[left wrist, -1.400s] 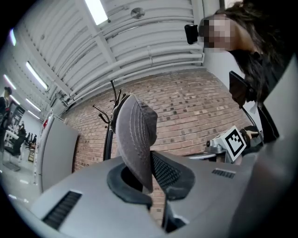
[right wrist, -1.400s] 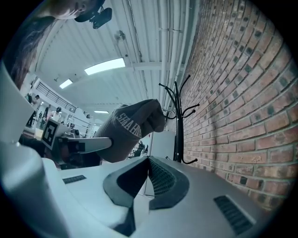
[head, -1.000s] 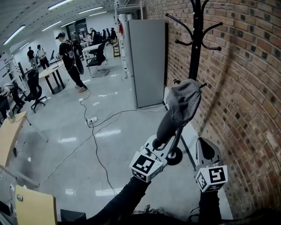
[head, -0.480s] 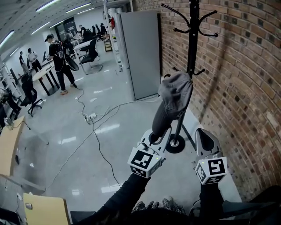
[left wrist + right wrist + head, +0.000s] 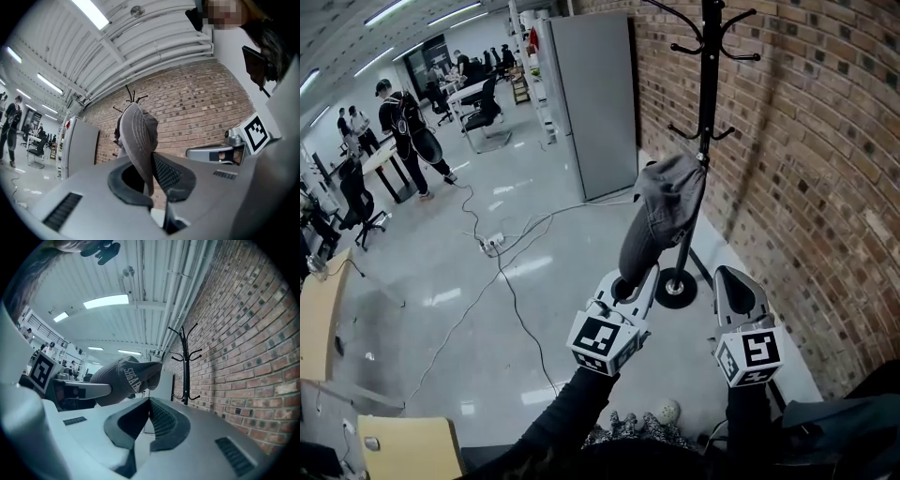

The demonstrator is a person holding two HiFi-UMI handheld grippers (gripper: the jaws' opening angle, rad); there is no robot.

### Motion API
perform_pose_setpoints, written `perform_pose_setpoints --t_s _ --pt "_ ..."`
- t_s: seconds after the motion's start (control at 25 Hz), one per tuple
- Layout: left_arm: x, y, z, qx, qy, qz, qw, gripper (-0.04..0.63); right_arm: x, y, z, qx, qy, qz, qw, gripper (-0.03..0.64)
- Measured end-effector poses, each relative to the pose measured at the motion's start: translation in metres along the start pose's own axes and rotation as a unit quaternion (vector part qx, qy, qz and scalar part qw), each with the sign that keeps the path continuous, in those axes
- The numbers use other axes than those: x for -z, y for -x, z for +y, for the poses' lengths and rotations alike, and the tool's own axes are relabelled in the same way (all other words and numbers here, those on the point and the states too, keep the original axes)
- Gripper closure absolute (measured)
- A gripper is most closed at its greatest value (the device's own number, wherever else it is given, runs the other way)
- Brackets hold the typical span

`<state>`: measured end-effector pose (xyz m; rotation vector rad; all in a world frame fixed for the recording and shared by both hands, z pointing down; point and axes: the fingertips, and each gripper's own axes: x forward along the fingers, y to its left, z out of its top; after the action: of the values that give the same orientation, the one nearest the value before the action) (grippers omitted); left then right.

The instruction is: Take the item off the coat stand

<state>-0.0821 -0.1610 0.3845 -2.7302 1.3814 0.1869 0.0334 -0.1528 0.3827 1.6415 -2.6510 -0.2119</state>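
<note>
While checking the grip, note left gripper (image 5: 628,286) jaws clamped on the brim of the grey fabric cap (image 5: 667,202). Note long axis rising from brim to crown, crown uppermost, left of coat stand (image 5: 706,84), clear of its hooks. White lettering on crown: unreadable. Right gripper (image 5: 733,281) jaws together, empty.

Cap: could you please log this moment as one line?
cap: held by brim, off coat stand | left hand-held gripper: shut on cap | right hand-held gripper: shut, empty
</note>
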Motion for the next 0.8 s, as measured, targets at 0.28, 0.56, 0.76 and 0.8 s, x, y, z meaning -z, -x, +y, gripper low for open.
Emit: perform_pose_setpoints --t_s 0.28,0.56,0.76,0.8 --pt "-0.007 0.023 -0.010 0.023 0.024 -0.014 0.9993 0.574 -0.009 0.019 0.018 0.006 0.003 -0.001 1.000 0.609" --pt "-0.015 0.035 -0.011 0.019 0.020 -0.022 0.9994 0.574 -0.016 0.030 0.028 0.005 0.016 0.001 1.000 0.609" --pt "-0.016 0.041 -0.010 0.015 0.023 -0.026 0.9993 0.574 -0.016 0.034 0.035 0.002 0.024 0.006 1.000 0.609" --pt "-0.016 0.042 -0.010 0.014 0.025 -0.026 0.9993 0.574 -0.016 0.035 0.035 0.003 0.025 0.007 1.000 0.609"
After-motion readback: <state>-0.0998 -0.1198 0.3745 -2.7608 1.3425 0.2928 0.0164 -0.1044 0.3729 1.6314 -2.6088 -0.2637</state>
